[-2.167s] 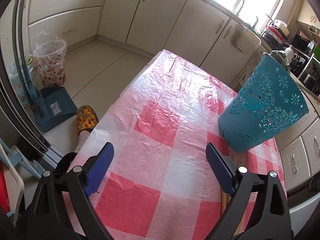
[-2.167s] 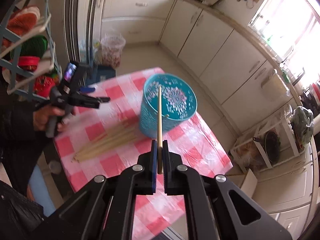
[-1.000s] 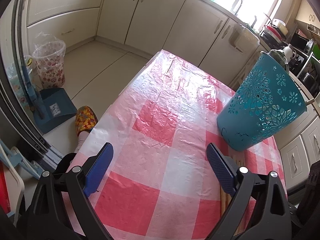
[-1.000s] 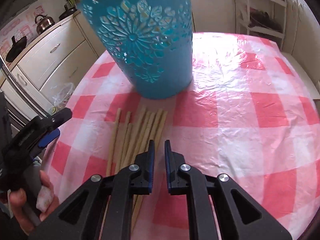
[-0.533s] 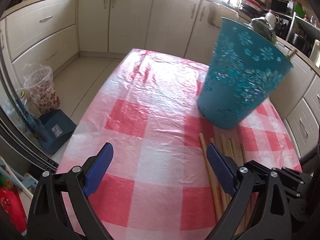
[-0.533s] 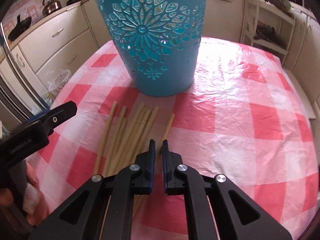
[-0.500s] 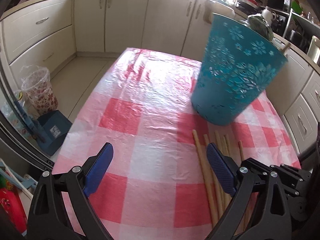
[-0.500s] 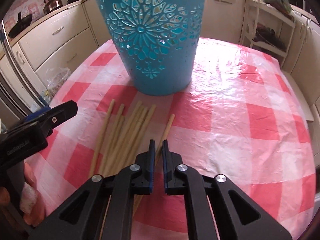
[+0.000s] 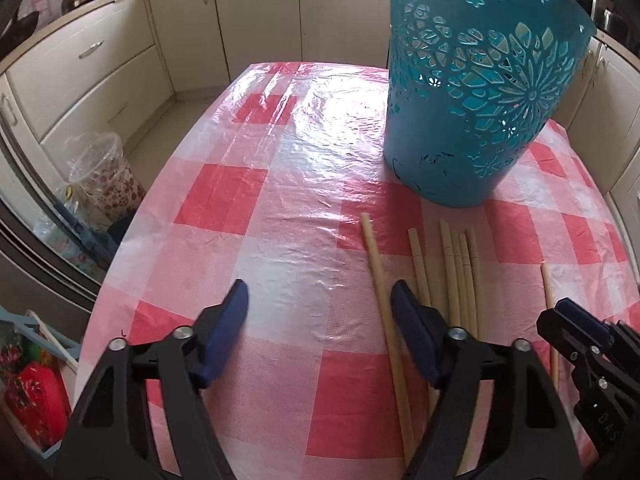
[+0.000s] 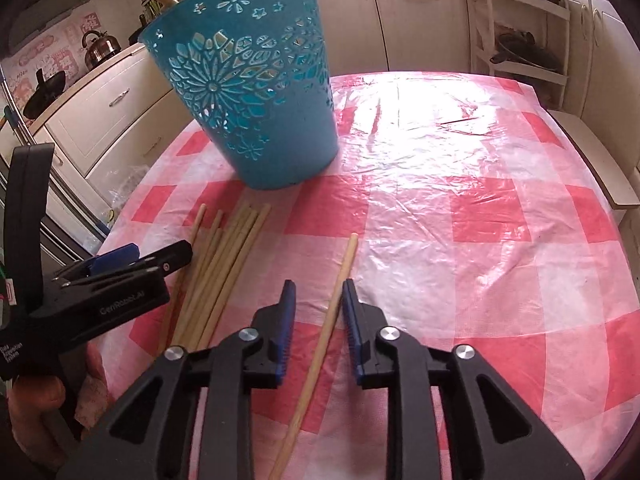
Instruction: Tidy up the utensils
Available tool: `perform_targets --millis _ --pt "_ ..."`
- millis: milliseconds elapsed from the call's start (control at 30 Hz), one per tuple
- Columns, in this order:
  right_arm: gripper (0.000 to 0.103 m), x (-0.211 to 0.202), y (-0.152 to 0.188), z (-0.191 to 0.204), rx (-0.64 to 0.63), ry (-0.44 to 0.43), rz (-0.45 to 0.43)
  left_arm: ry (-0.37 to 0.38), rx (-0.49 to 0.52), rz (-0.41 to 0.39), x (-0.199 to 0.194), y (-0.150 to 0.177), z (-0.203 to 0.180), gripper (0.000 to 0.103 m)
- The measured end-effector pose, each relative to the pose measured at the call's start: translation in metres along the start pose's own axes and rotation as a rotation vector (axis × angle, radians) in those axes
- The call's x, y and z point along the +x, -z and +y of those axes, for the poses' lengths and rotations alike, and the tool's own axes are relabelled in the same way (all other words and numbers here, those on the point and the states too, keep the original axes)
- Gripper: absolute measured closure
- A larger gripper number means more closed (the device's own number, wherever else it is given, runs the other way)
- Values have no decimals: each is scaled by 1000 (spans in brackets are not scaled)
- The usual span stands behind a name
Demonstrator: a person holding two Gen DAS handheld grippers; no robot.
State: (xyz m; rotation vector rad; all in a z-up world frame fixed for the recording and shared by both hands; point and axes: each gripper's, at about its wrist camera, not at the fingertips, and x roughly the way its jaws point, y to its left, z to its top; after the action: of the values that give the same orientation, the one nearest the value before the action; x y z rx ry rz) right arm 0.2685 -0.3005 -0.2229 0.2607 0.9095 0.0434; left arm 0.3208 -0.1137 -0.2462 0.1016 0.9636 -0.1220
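fingers of my right gripper (image 10: 316, 306) stand narrowly apart, straddling the lone chopstick (image 10: 325, 330) at lower centre; its long axis runs up the frame toward the teal basket (image 10: 256, 92). my left gripper (image 9: 320, 324), fingers wide, hovers low over the bench (image 9: 248, 200) beside the chopstick bundle (image 9: 456, 276), holding nothing.
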Motion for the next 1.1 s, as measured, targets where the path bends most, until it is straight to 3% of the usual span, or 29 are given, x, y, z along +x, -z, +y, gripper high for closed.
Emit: perform_targets --millis 33,100,133,167,300,333,400,467,567,600,900,967,1100 --pt "75 1 0 2 -9 9 0 19 15 -5 -1 -1 -3 54" --pt "82 1 0 6 -37 29 2 70 51 2 -3 -3 -7 84" --pt "92 1 0 5 -50 45 5 104 64 12 -3 -5 -10 86" --pt "96 1 -1 3 -54 50 9 143 71 24 -3 -6 -9 87" --pt "97 1 -5 -12 10 14 19 183 60 79 0 -12 -2 86" --pt "96 1 -5 -12 14 18 18 187 42 93 1 -15 0 83" --pt "96 3 -6 -8 -2 29 17 155 32 99 5 -20 -1 65" --pt "96 3 -6 -6 -20 39 14 124 60 88 9 -22 -6 66" --pt "96 3 -5 -5 -37 38 13 135 70 80 10 -23 -6 96" --pt "96 3 -5 -6 -36 35 14 168 56 92 10 -23 -3 98" --pt "96 4 -5 -4 -45 47 11 104 125 85 9 -23 -13 98" --pt "96 5 -5 -3 -46 47 8 139 80 84 3 -22 -4 98" --pt "96 5 -4 -3 -40 46 3 224 -57 -42 -42 -31 31 98"
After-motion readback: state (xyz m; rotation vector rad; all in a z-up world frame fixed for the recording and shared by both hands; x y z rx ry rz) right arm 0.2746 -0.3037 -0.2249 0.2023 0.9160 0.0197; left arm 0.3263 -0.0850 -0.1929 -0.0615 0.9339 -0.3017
